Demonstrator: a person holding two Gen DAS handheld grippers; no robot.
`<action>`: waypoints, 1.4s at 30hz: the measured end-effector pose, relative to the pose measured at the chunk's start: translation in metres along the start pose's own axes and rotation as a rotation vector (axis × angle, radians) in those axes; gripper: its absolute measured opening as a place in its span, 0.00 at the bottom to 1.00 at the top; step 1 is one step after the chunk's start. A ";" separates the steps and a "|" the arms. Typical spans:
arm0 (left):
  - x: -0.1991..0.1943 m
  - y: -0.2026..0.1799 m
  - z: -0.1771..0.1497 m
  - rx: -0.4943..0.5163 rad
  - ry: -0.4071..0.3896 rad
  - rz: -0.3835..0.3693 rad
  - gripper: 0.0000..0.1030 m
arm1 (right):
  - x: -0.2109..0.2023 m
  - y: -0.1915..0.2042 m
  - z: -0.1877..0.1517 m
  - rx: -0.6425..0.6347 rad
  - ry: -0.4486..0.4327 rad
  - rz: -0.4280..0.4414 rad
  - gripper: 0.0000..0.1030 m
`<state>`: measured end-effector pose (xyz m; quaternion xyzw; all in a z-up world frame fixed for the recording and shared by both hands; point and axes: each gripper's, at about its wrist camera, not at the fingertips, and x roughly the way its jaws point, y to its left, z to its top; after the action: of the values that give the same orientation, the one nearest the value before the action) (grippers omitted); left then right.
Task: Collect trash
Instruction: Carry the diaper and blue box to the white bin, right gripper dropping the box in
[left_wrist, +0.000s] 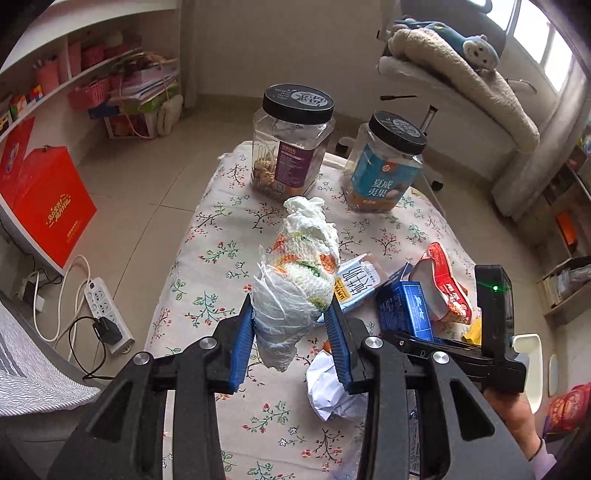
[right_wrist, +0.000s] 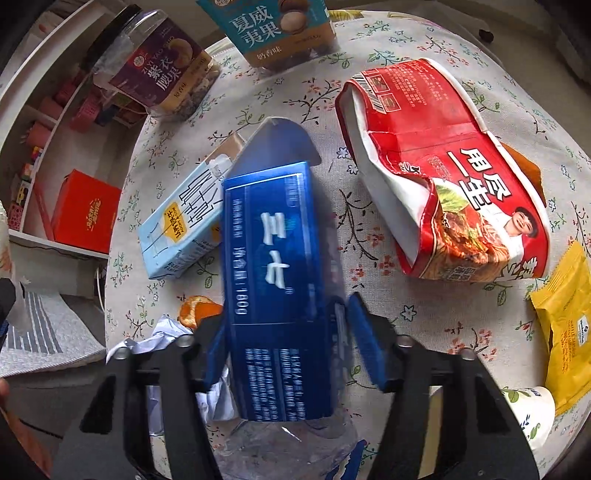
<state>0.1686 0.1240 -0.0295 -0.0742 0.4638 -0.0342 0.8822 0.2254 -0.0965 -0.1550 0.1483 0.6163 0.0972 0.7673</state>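
My left gripper (left_wrist: 291, 306) is shut on a crumpled white tissue wad (left_wrist: 299, 266) with orange and green stains, held up above the floral tablecloth (left_wrist: 221, 229). My right gripper (right_wrist: 286, 317) is shut on a dark blue carton (right_wrist: 273, 280), its blue pads against the carton's two long sides. The same blue carton (left_wrist: 404, 310) shows at the right of the left wrist view. Loose trash lies around it: a light blue milk carton (right_wrist: 181, 229), a torn red noodle bag (right_wrist: 443, 177), a yellow packet (right_wrist: 569, 332), orange peel (right_wrist: 195, 310) and crumpled white paper (left_wrist: 332, 387).
Two black-lidded snack jars (left_wrist: 291, 140) (left_wrist: 388, 162) stand at the table's far end. A paper cup (right_wrist: 532, 410) sits near the right edge, and clear plastic (right_wrist: 288, 450) lies under the blue carton. A power strip (left_wrist: 107, 314) and a red box (left_wrist: 51, 206) are on the floor to the left.
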 end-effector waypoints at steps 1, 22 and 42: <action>-0.001 -0.002 0.000 0.007 -0.009 0.004 0.36 | -0.005 0.000 -0.002 -0.002 -0.016 0.003 0.38; -0.060 -0.036 -0.005 0.003 -0.266 -0.029 0.36 | -0.180 0.000 -0.038 -0.129 -0.629 -0.134 0.36; -0.081 -0.158 -0.029 0.152 -0.368 -0.155 0.37 | -0.274 -0.091 -0.094 -0.016 -0.872 -0.335 0.36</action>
<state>0.1002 -0.0241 0.0461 -0.0478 0.2837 -0.1228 0.9498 0.0704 -0.2627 0.0459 0.0678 0.2510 -0.0946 0.9610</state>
